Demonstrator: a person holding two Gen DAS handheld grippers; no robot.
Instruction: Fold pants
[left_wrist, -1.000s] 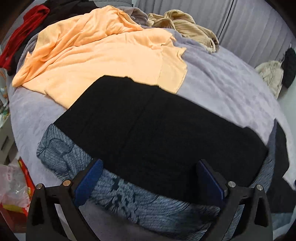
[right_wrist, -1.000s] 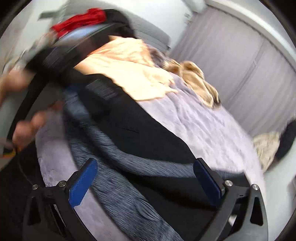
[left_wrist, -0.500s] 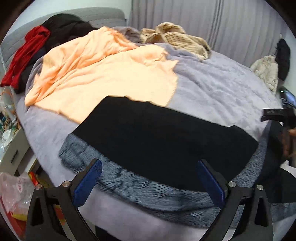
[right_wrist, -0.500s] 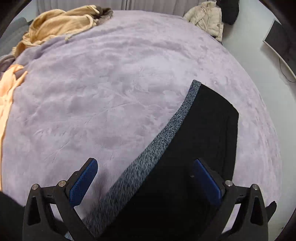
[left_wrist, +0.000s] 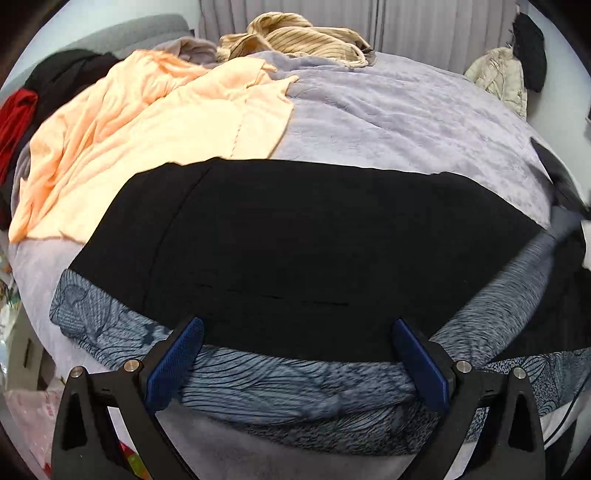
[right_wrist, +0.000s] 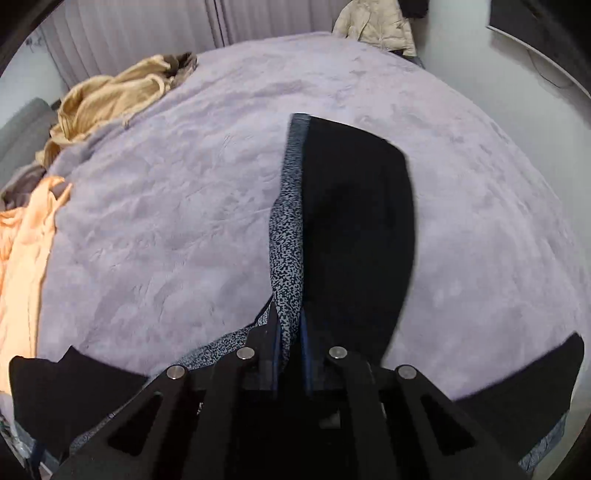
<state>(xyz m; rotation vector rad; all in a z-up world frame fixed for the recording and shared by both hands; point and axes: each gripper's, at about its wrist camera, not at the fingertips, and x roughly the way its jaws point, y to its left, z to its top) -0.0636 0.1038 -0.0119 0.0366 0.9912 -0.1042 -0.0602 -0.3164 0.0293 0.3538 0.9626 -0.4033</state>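
Black pants (left_wrist: 303, 251) spread across the lavender bed (left_wrist: 406, 122) — right tongs clamped on the cloth, left tongs apart.
Left of the pants a peach shirt (left_wrist: 147, 140) lies rumpled, its edge touching them; beyond it, a tan striped garment (left_wrist: 306, 40). Left tongs (left_wrist: 295, 354) hover with jaws wide over the near grey-patterned edge of the pants, nothing pinched. Right tongs (right_wrist: 290, 350) — pads together on a bunched grey speckled strip (right_wrist: 288, 236) of the pants, the black leg stretching away over the bed.

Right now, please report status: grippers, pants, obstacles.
Right gripper shut on pants. Left gripper open above pants. Orange shirt touches pants' far edge.
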